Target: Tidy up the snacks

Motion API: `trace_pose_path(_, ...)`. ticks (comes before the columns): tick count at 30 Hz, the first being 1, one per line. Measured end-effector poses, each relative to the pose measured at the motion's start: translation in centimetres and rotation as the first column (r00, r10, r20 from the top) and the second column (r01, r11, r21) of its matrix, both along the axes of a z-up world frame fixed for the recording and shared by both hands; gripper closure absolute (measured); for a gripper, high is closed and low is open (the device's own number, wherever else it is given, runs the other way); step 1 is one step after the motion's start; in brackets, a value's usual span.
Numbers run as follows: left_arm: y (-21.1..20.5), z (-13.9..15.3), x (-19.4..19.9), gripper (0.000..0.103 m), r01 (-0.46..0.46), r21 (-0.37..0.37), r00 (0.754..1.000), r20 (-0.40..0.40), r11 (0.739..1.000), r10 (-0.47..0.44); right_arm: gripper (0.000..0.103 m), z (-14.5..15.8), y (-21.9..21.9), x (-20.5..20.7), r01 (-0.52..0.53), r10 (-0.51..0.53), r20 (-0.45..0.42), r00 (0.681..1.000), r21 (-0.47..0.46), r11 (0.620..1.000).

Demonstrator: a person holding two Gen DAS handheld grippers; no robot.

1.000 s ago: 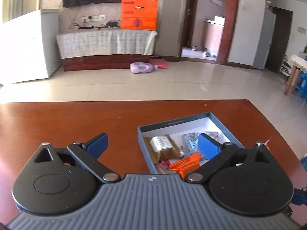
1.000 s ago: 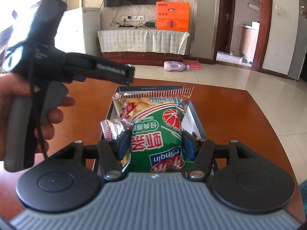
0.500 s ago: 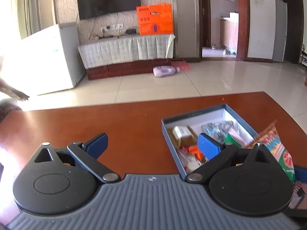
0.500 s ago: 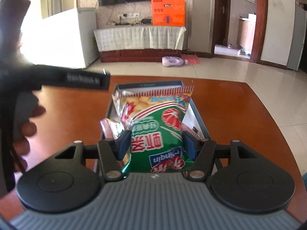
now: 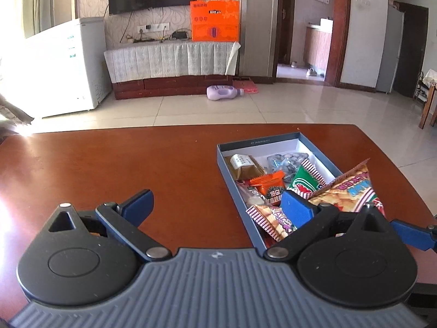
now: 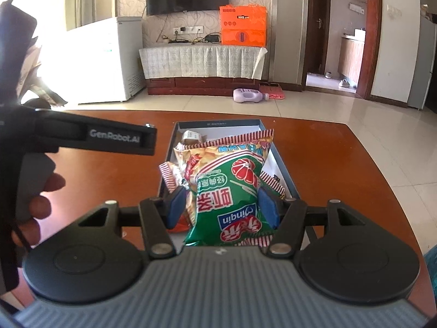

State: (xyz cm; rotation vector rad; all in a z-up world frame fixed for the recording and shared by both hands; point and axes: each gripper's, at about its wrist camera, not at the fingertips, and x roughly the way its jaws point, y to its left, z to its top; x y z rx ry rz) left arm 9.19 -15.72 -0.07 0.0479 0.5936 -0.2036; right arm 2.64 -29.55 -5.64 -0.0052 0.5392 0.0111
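A blue box with a white inside sits on the brown table and holds several snack packets. My right gripper is shut on a green prawn-cracker bag and holds it upright over the near end of the box. The bag also shows in the left wrist view, at the box's near right corner. My left gripper is open and empty over the bare table, left of the box. In the right wrist view the left gripper's body and the hand on it are at the left.
The brown table stretches left of the box, with its far edge and right edge in view. Beyond it are a tiled floor, a white freezer, a TV cabinet and a purple bottle on the floor.
The left gripper has swung left and pulled back from the box, which now sits further right in its view. The right gripper has carried the bag a little forward over the box.
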Motion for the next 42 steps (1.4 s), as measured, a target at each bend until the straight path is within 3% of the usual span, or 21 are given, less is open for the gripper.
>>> trace_pose_path(6, 1.1, 0.5, -1.5, 0.002, 0.026, -0.013, 0.999, -0.026, 1.000, -0.026, 0.042, 0.6, 0.5, -2.6, -0.006, 0.005, 0.049, 0.999, 0.005, 1.000)
trace_pose_path(13, 2.7, 1.4, -4.3, 0.001, 0.100, -0.147, 0.995, 0.003, 0.984, -0.101, 0.042, 1.0, 0.6, -6.6, -0.007, 0.006, 0.078, 0.997, 0.012, 1.000)
trace_pose_path(16, 3.0, 1.7, -5.3, 0.001, 0.097, -0.168, 0.995, 0.011, 0.981, -0.097, 0.040, 0.9, 0.8, -8.1, -0.009, 0.009, 0.078, 0.997, 0.000, 1.000)
trace_pose_path(26, 2.2, 1.5, -9.3, 0.001, 0.103, -0.101, 0.995, 0.024, 0.989, -0.102, 0.040, 0.2, 1.2, -11.7, 0.035, -0.034, -0.009, 0.999, 0.049, 0.998)
trace_pose_path(30, 2.4, 1.4, -11.2, 0.001, 0.128, -0.132, 0.991, 0.057, 0.983, -0.121, 0.040, -0.7, 1.0, -13.0, 0.063, -0.060, -0.059, 0.996, 0.052, 0.997)
trace_pose_path(36, 2.5, 0.8, -13.1, 0.001, 0.157, -0.191, 0.987, 0.047, 0.969, -0.151, 0.040, -1.8, 0.2, -14.6, 0.140, -0.138, -0.095, 0.986, 0.020, 0.990)
trace_pose_path(42, 1.4, 0.7, -13.9, 0.000, 0.178, -0.092, 0.984, 0.042, 0.980, -0.175, 0.040, -1.3, -0.9, -15.5, 0.215, -0.216, -0.062, 0.975, -0.010, 0.976)
